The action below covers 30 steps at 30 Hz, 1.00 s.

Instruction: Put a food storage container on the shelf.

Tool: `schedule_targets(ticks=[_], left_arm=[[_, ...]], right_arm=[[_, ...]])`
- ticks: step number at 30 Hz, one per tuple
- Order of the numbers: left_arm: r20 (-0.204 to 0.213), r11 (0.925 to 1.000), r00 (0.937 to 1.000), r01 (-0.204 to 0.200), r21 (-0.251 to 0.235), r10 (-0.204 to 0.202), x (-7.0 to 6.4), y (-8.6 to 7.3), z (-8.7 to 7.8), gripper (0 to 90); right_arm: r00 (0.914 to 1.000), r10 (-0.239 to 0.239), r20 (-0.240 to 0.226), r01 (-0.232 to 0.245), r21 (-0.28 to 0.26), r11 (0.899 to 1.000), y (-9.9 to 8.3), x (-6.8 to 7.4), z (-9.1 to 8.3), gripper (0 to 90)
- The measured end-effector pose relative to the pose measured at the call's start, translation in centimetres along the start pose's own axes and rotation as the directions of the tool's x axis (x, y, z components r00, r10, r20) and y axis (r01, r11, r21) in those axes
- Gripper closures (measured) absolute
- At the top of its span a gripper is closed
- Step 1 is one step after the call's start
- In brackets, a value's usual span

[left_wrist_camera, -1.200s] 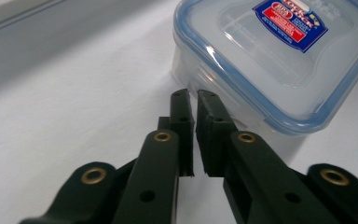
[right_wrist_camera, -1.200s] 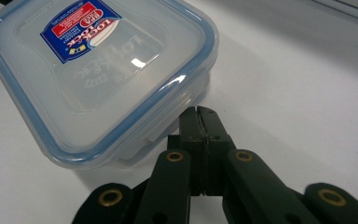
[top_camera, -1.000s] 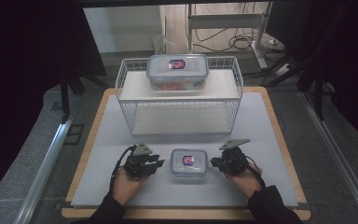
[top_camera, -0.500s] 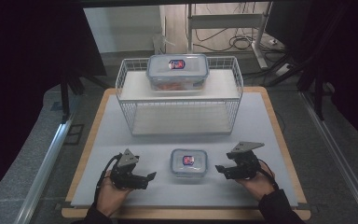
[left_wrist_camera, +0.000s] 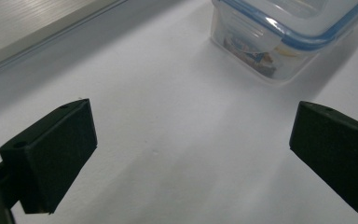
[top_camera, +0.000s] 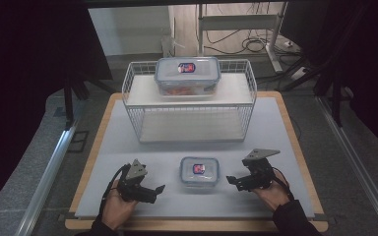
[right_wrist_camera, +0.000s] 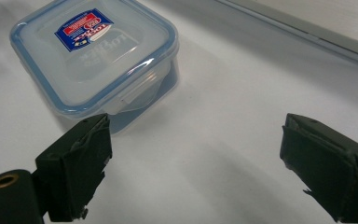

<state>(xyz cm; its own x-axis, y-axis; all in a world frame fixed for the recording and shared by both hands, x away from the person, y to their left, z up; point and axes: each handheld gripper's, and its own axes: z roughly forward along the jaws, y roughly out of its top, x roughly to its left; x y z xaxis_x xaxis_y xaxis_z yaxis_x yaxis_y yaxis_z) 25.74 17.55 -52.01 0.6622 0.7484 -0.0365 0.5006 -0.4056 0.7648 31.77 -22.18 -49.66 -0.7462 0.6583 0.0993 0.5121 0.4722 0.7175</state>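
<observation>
A small clear container with a blue-rimmed lid and a red label (top_camera: pixel 200 171) sits on the grey mat near the front edge, between my two grippers. My left gripper (top_camera: pixel 154 192) lies to its left, apart from it, jaws spread wide. In the left gripper view (left_wrist_camera: pixel 191 121) a corner of the container (left_wrist_camera: pixel 284 37) is ahead at the upper right. My right gripper (top_camera: pixel 233 181) rests to its right, also open. In the right gripper view (right_wrist_camera: pixel 196 135) the container (right_wrist_camera: pixel 98 56) stands ahead at the left, just beyond the left jaw. A larger container (top_camera: pixel 187 73) sits on the rack.
A white wire rack (top_camera: pixel 189 105) with an upper shelf stands across the back of the mat. The mat lies on a wood-edged board (top_camera: pixel 300 147). Metal rails (top_camera: pixel 49 167) run along both sides beyond the board.
Both grippers have drawn back from the sides of the small container, outward and toward the person. The container has stayed where it was.
</observation>
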Motion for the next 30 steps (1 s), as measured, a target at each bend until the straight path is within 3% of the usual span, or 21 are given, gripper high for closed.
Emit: schedule_targets(ticks=[5, 8, 13, 17, 23, 26, 30], left_arm=[[0.026, 0.9995, 0.9992, 0.031, -0.003, -0.031, 0.1, 0.3, 0.0, 1.4], [0.030, 0.9994, 0.9989, 0.035, 0.003, -0.035, 0.0, 0.8, 0.1, 2.1], [0.077, 0.9994, 0.9964, 0.035, -0.003, -0.035, -0.1, 2.1, 0.5, 2.9], [0.138, 0.9984, 0.9892, 0.053, -0.021, -0.050, -0.2, 3.1, 1.1, 3.4], [0.197, 0.9975, 0.9781, 0.070, -0.013, -0.066, -0.5, 4.2, 2.3, 4.1], [0.221, 0.9982, 0.9736, 0.059, -0.003, -0.057, -0.8, 4.9, 3.1, 4.3], [0.264, 0.9973, 0.9619, 0.073, 0.004, -0.071, -1.0, 5.6, 4.3, 4.7]], right_arm=[[1.0000, 0.006, -0.007, -0.006, -0.003, 1.000, 0.1, 0.0, 0.0, 7.9], [1.0000, -0.007, -0.007, 0.007, 0.000, 1.000, 0.3, 0.2, 0.1, 7.9], [0.9999, -0.014, -0.009, 0.014, 0.003, 1.000, 0.8, 0.9, 0.3, 4.4], [0.9993, 0.016, -0.035, -0.016, 0.007, 1.000, 1.2, 1.1, 0.5, 4.1], [0.9992, 0.005, -0.040, -0.005, 0.012, 1.000, 2.0, 1.7, 0.4, 13.8], [0.9987, 0.008, -0.050, -0.008, -0.001, 1.000, 2.4, 2.0, 0.4, 18.5], [0.9976, 0.009, -0.069, -0.009, -0.004, 1.000, 2.7, 2.4, 1.0, 19.3]])
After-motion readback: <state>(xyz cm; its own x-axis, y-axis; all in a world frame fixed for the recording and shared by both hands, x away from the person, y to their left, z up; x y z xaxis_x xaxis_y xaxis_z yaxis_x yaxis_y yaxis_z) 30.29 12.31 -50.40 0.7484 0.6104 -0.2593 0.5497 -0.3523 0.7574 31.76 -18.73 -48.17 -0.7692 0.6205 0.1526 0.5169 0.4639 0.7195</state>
